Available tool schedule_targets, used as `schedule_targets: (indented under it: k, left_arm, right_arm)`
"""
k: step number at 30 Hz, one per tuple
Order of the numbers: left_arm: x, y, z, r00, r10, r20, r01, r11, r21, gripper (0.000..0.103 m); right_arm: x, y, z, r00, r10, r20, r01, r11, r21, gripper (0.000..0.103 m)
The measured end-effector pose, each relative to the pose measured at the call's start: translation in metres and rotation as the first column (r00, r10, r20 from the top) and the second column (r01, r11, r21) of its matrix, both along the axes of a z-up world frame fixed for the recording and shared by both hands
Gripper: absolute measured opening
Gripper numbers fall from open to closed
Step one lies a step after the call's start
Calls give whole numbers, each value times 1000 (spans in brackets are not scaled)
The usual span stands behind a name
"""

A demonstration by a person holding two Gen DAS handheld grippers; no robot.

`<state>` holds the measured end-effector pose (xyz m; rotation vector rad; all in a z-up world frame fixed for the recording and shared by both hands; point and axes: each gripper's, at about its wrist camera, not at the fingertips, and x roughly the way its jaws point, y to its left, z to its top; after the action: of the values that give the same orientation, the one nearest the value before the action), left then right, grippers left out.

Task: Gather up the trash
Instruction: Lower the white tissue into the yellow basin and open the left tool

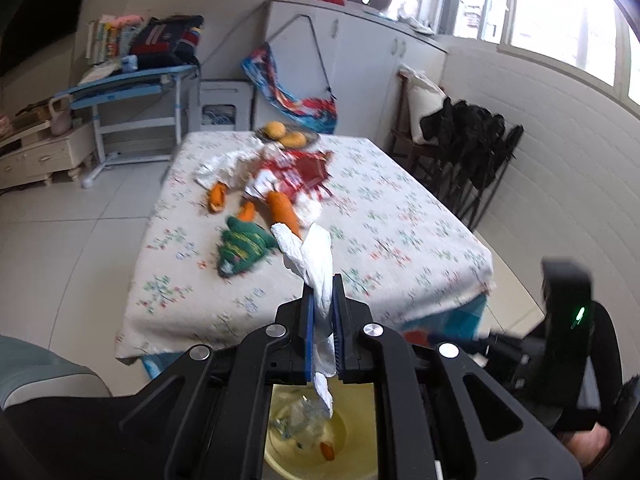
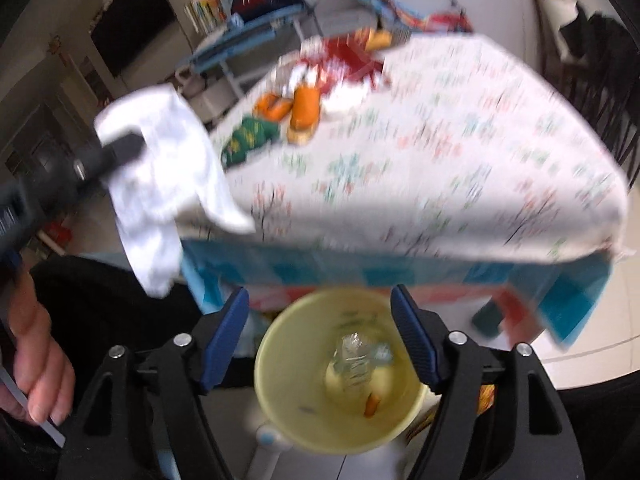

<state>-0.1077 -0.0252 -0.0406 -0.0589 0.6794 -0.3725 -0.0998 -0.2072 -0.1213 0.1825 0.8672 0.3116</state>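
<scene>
Your left claw (image 1: 322,280) is clamped on the tissue (image 1: 316,256); its long axis hangs down through the jaws, tail dangling right over the bin (image 1: 280,436) below. Right claw (image 2: 320,332) stands apart, empty, directly above the bin (image 2: 276,364). Left is the one to release.

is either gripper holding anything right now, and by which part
The left gripper is shut on a white tissue, pinched near its middle, with both ends hanging free. The right gripper is open over the yellow bin and holds nothing.
</scene>
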Motion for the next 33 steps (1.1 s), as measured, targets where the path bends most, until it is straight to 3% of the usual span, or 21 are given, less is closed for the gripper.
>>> schedule_targets:
  k: [6, 9, 12, 14, 17, 20, 25, 33]
  left_arm:
    - [-12, -23, -20, 992, -100, -78, 105, 992, 64, 8]
    - [-18, -39, -35, 975, -163, -151, 179, 979, 99, 8]
    - [-23, -58, -57, 941, -225, -252, 272, 947, 169, 9]
    - [-26, -66, -67, 932, -230, -282, 296, 930, 220, 9]
    - [-29, -69, -68, 939, -216, -269, 286, 924, 254, 11]
    - [-29, -64, -63, 962, -160, -223, 222, 930, 291, 19]
    - [-25, -58, -53, 977, -130, -169, 177, 937, 300, 43]
    - [-29, -62, -43, 990, -109, -94, 135, 927, 350, 47]
  right_arm:
    - [-4, -20, 19, 989, -111, 96, 111, 994, -2, 81]
    - [-4, -38, 24, 969, -207, 134, 207, 978, 17, 83]
    - [-4, -51, 26, 952, -271, 142, 269, 963, 28, 86]
    - [-5, -54, 25, 949, -283, 138, 281, 959, 31, 86]
    - [-6, -54, 25, 948, -285, 142, 286, 958, 18, 86]
    - [-6, -52, 26, 944, -291, 154, 293, 956, 5, 89]
    - [-5, -52, 24, 946, -291, 145, 294, 956, -2, 89]
    - [-6, -51, 25, 945, -293, 146, 297, 955, -8, 90]
